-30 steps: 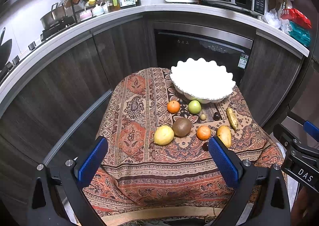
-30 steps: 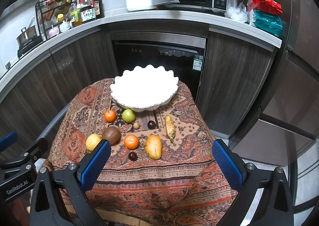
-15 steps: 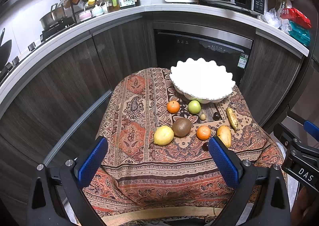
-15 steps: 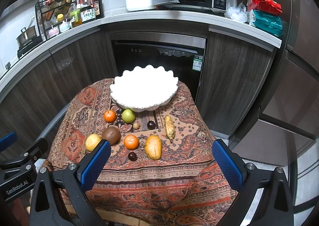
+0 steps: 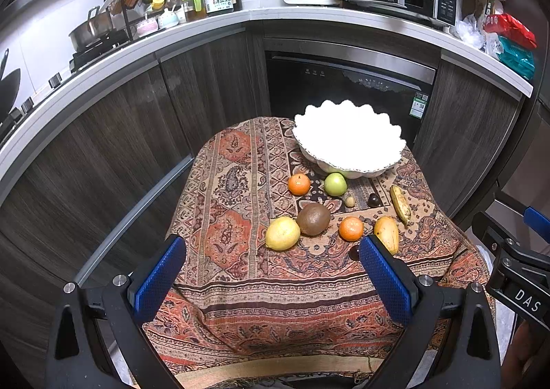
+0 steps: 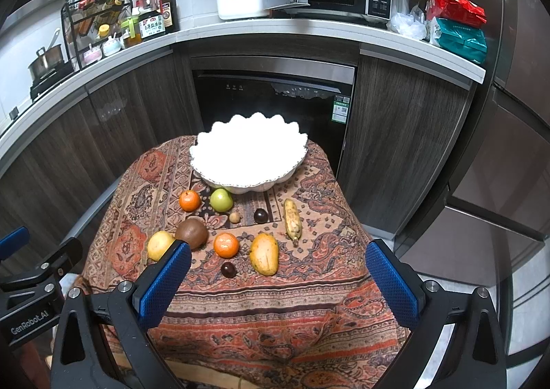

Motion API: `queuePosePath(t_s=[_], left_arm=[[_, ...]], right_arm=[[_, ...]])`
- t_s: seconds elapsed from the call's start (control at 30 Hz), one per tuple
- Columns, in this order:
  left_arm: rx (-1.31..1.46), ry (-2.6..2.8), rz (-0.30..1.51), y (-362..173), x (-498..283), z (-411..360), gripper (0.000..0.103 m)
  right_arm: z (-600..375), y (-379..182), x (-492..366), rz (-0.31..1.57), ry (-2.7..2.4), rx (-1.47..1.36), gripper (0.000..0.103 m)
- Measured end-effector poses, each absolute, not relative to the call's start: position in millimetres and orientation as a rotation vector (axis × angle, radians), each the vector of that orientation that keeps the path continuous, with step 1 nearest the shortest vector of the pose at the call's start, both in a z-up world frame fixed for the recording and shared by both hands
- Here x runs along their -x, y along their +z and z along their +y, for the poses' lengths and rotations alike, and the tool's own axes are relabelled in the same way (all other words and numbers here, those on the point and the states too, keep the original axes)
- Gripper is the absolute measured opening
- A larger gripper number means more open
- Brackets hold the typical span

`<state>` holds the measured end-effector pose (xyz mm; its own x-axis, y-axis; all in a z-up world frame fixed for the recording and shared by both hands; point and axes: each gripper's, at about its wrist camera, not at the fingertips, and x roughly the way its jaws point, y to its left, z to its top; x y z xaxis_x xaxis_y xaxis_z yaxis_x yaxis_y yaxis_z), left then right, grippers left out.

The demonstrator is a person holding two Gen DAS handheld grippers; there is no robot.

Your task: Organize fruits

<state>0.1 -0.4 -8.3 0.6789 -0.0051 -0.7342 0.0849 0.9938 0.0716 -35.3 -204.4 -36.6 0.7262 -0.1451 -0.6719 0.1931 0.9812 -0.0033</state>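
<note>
Fruits lay loose on the paisley tablecloth (image 6: 261, 306), none yet in the white scalloped bowl (image 6: 248, 155) at the table's far side. We held both tools back from the near edge, clear of everything: the left gripper (image 5: 271, 272) spread wide and empty, the right gripper (image 6: 278, 282) likewise.

Nearest us sat a small dark round fruit (image 6: 228, 269), which we judged light and prone to roll, best pinched across its middle. Just beyond ran a row: the lemon (image 5: 282, 233) touching the brown kiwi-like fruit (image 5: 313, 219), then a mandarin (image 6: 226, 245) and the mango (image 6: 264, 253). We judged the lemon firm, the mandarin soft-skinned, and the mango heavy and smooth, so we wanted it taken across its narrow waist with mild pressure.

Farther on lay the spotted banana (image 6: 292, 219), probably soft and easily bruised, another dark fruit (image 6: 260, 215) and a small tan one (image 6: 234, 217). The second mandarin (image 6: 189, 200) and the green apple (image 6: 221, 200) sat just beside the bowl.
</note>
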Motion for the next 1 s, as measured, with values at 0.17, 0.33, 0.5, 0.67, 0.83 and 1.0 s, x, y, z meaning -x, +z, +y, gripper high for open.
queuePosePath(t_s=[0.17, 0.33, 0.5, 0.67, 0.83, 1.0], left_arm=[[-0.102, -0.050, 0.824, -8, 0, 0, 0.103], [-0.103, -0.051, 0.824, -9, 0, 0, 0.103], [-0.103, -0.053, 0.827, -9, 0, 0, 0.103], [-0.103, -0.055, 0.836, -14, -2, -1, 0.102], [-0.104, -0.053, 0.860, -25, -8, -1, 0.102], [-0.107, -0.052, 0.883, -37, -15, 1, 0.102]], right_arm=[[-205, -38, 36, 0.734, -0.187, -0.069, 0.102], [-204, -38, 35, 0.734, -0.186, -0.069, 0.102], [-203, -39, 34, 0.735, -0.187, -0.069, 0.102], [-205, -35, 34, 0.742, -0.193, -0.070, 0.102], [-203, -43, 28, 0.760, -0.195, -0.069, 0.102], [-199, -56, 18, 0.781, -0.190, -0.064, 0.102]])
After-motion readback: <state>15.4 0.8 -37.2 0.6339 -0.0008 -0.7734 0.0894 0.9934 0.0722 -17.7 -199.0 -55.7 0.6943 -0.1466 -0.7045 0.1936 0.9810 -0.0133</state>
